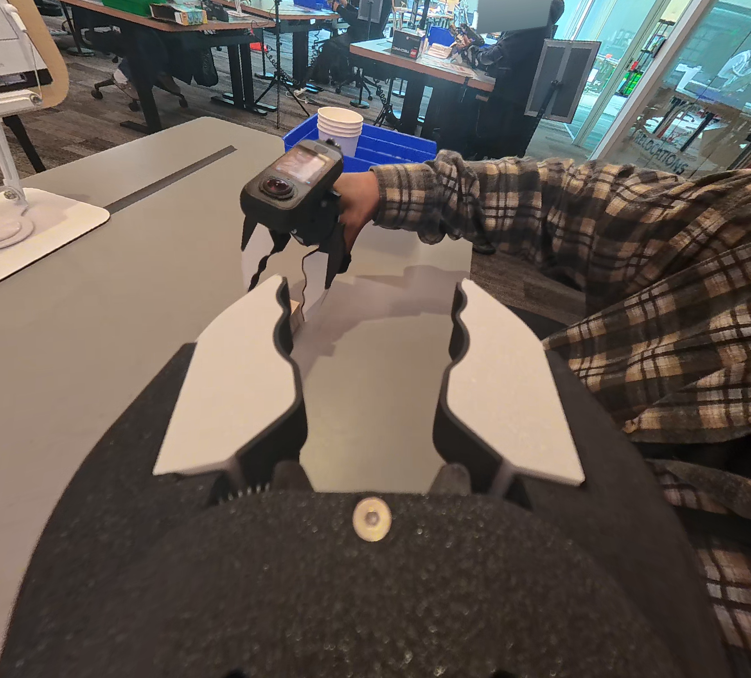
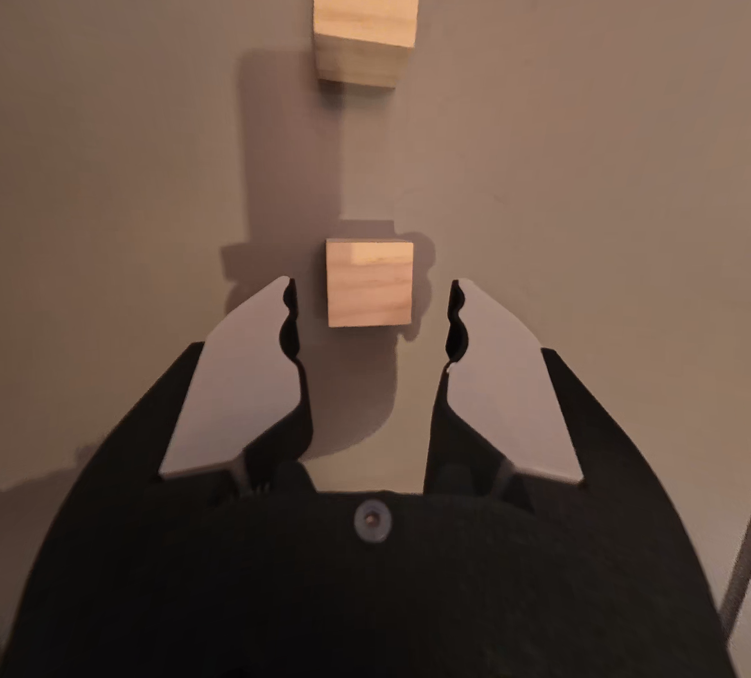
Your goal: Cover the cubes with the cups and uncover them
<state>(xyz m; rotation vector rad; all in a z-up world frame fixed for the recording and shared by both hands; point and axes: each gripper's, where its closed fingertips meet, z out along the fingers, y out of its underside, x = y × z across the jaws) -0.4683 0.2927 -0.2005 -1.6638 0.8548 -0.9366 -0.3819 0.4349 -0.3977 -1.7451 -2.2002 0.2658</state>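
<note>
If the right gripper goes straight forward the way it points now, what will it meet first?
Probably the nearer wooden cube, lying on the table just ahead of the open right gripper.

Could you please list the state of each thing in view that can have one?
Left tool: open, empty, above the table.
Right tool: open, empty, pointing down at the table.
Near pale wooden cube: uncovered, on the grey table, ahead of the right tool's tips, untouched.
Far pale wooden cube: uncovered, apart from the near one.
Stack of white paper cups: nested, upright, in the blue plastic bin.
</note>
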